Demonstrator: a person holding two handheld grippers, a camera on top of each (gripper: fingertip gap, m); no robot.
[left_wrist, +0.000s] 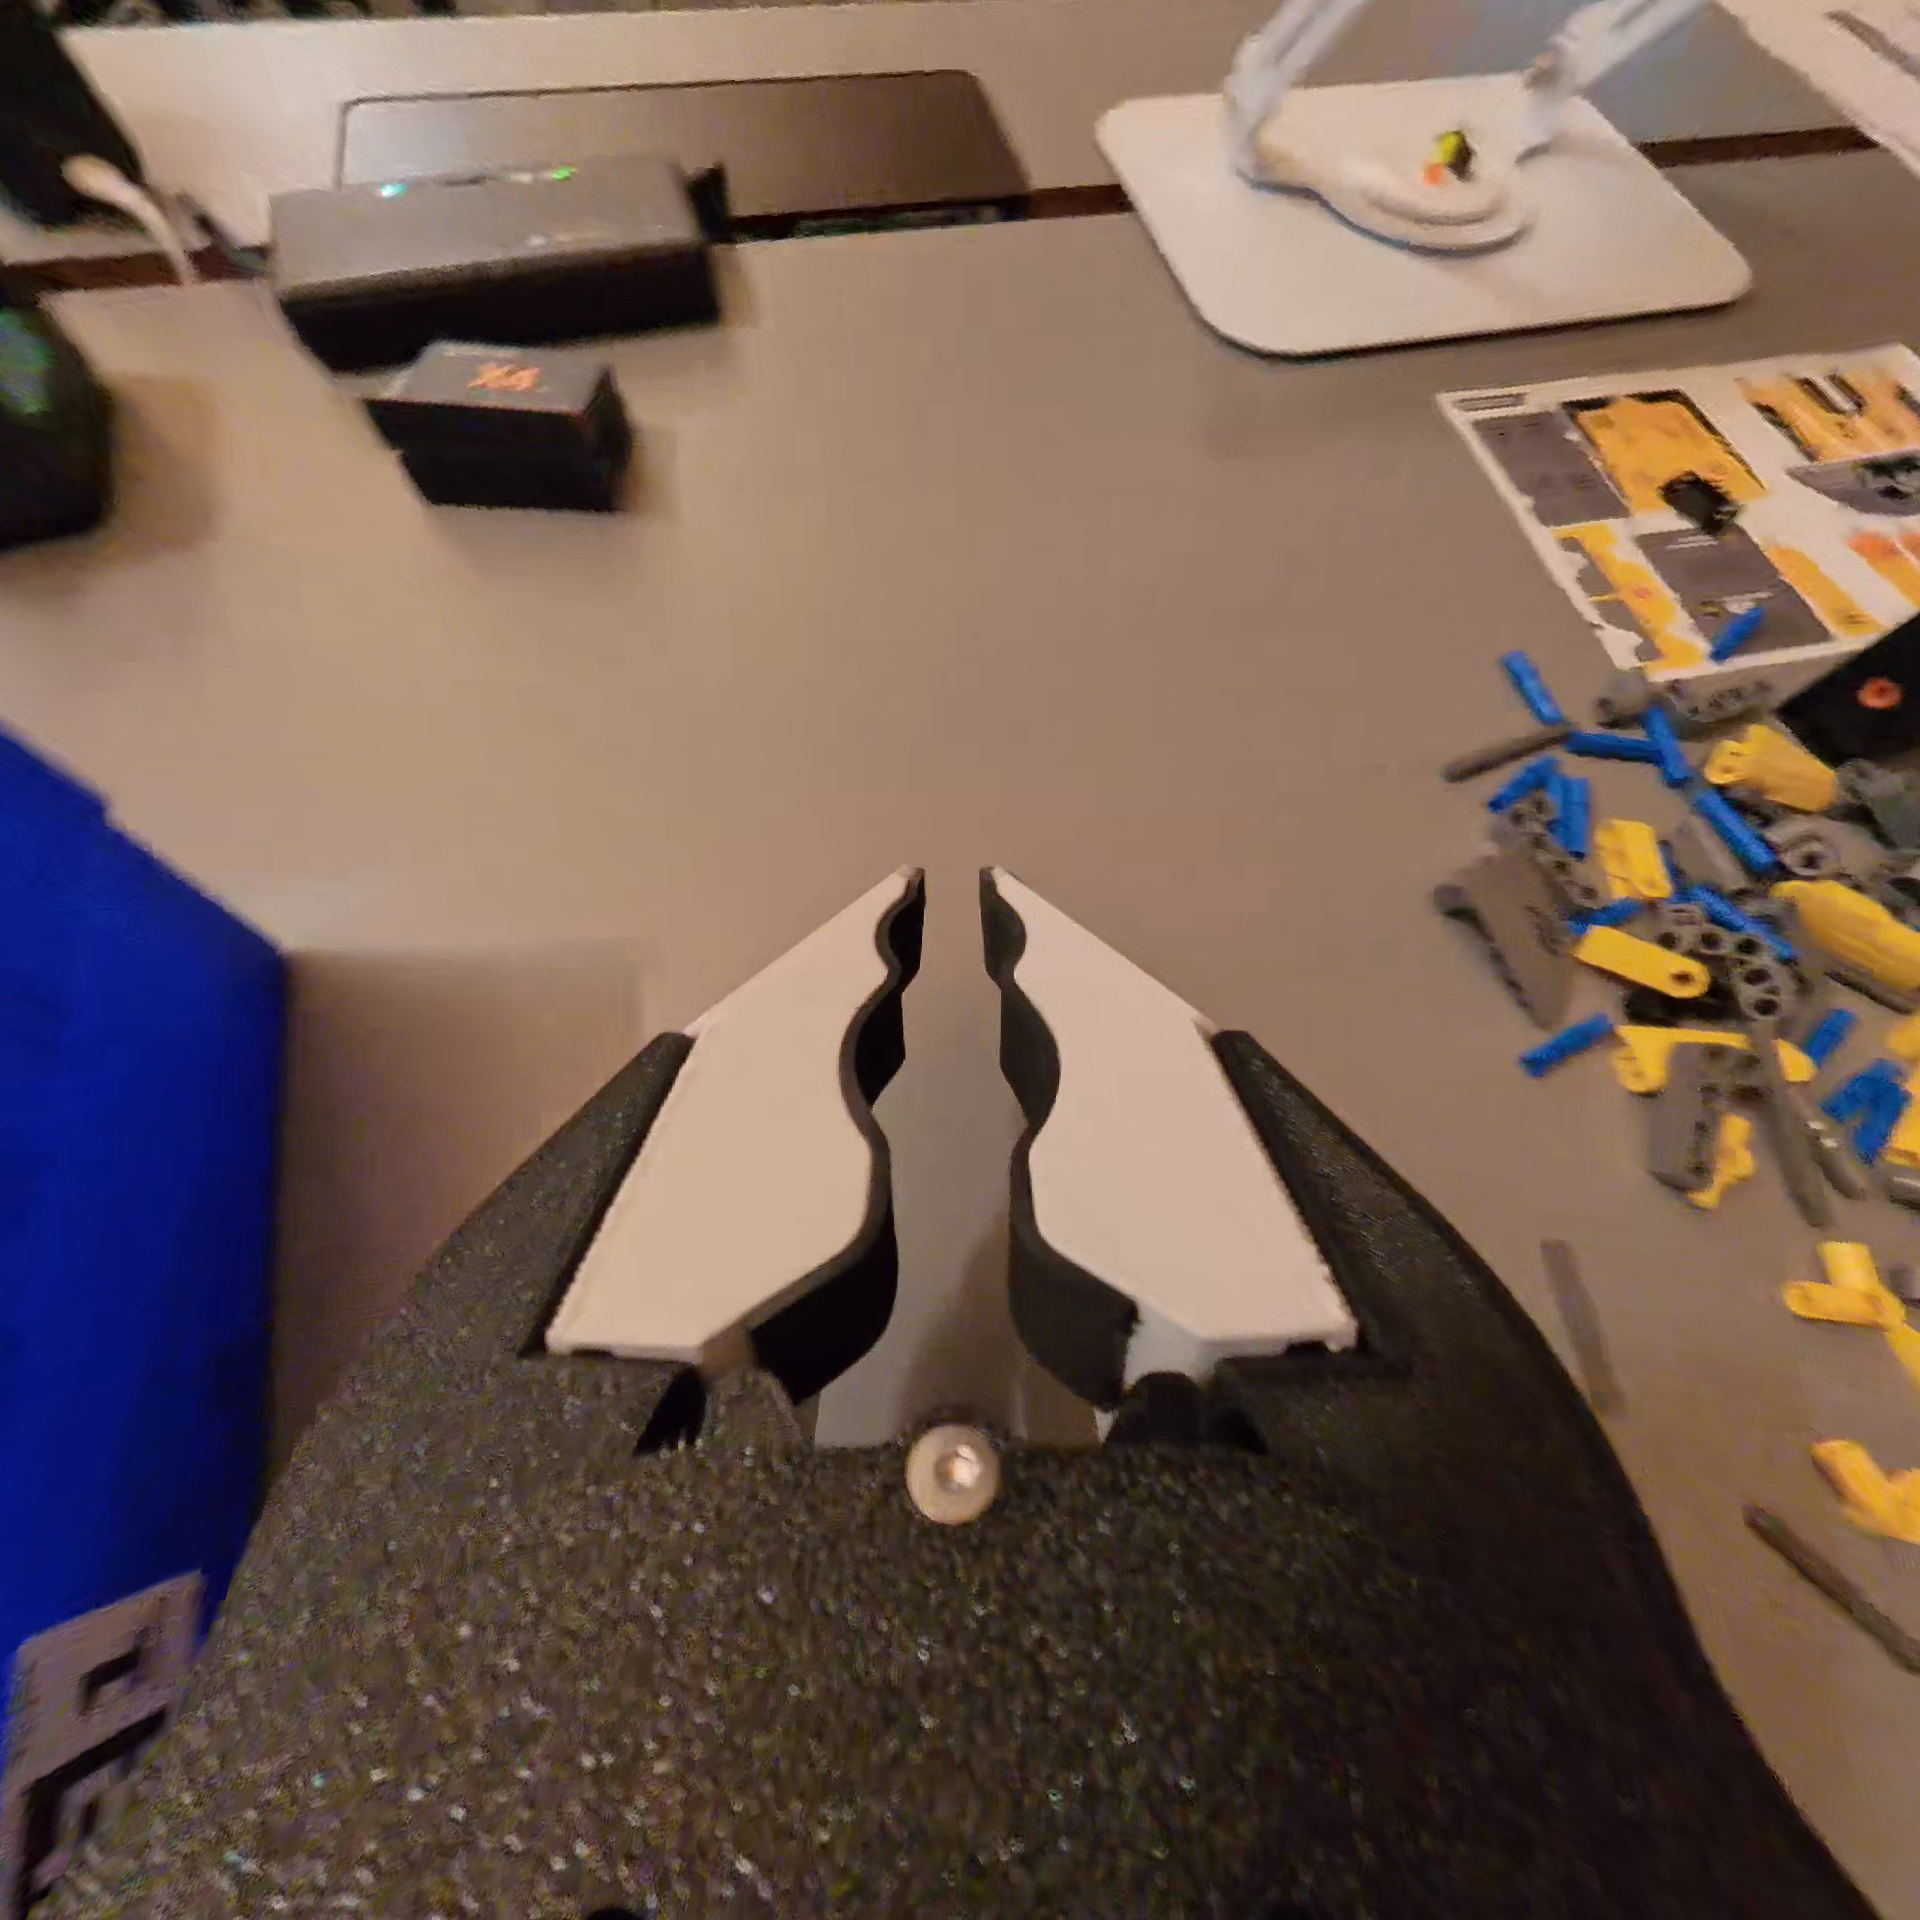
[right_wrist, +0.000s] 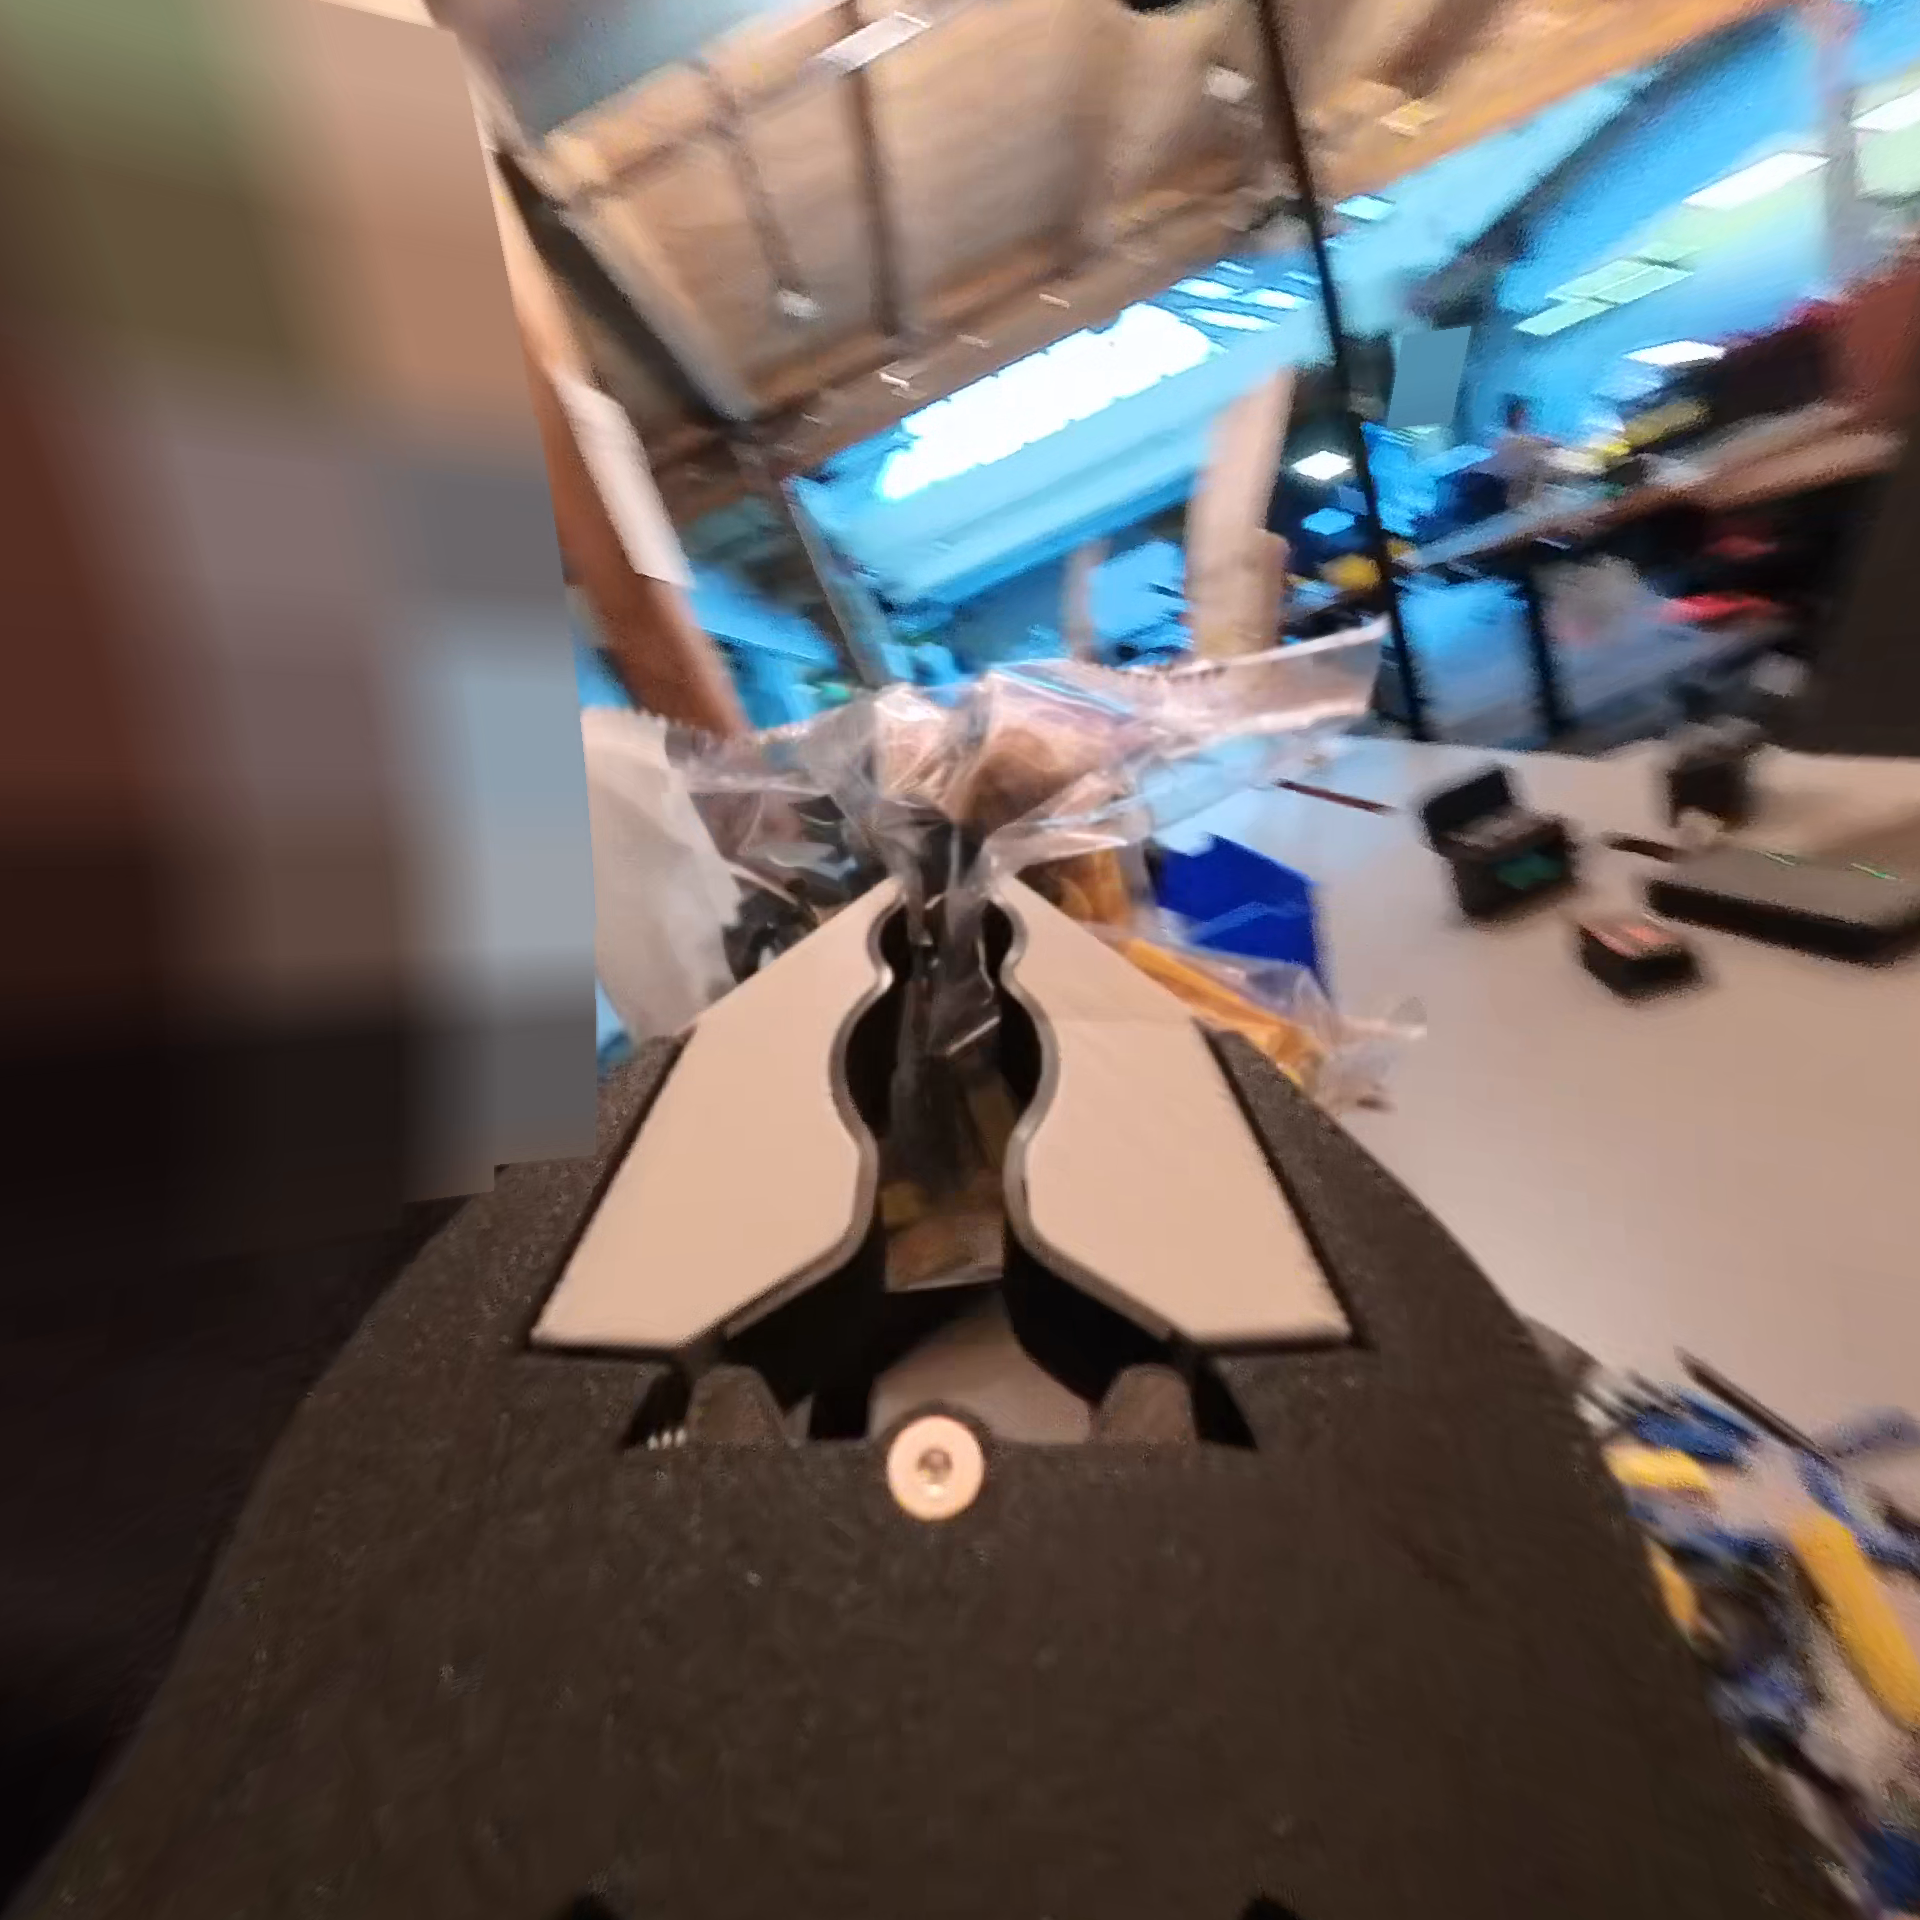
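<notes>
A: Clear plastic bag (right_wrist: 1023, 769) — where is it?
B: Up off the table, pinched between the fingers of the right gripper (right_wrist: 951, 883). That claw is clenched on the crumpled neck of the bag, and the rest of the film flares out beyond the fingertips. The view is blurred, so I cannot count what sits inside; only yellowish shapes show through.

A: And the left gripper (left_wrist: 952, 873)?
B: Empty. Its jaws stand nearly together with a narrow gap at the tips, grasping nothing, above the bare grey table (left_wrist: 935, 623).

A: What lies around it?
B: To its right, a loose pile of building-toy parts (left_wrist: 1704, 956) in blue, yellow and grey, too many and too smeared to count. Beyond the pile, one printed instruction sheet (left_wrist: 1683, 520). Farther back, one white stand base (left_wrist: 1423, 223). On the left side, two black boxes: a long one (left_wrist: 494, 255) and a smaller one (left_wrist: 509, 426) just in front of it. One blue bin (left_wrist: 114, 1143) sits at the left edge.
</notes>
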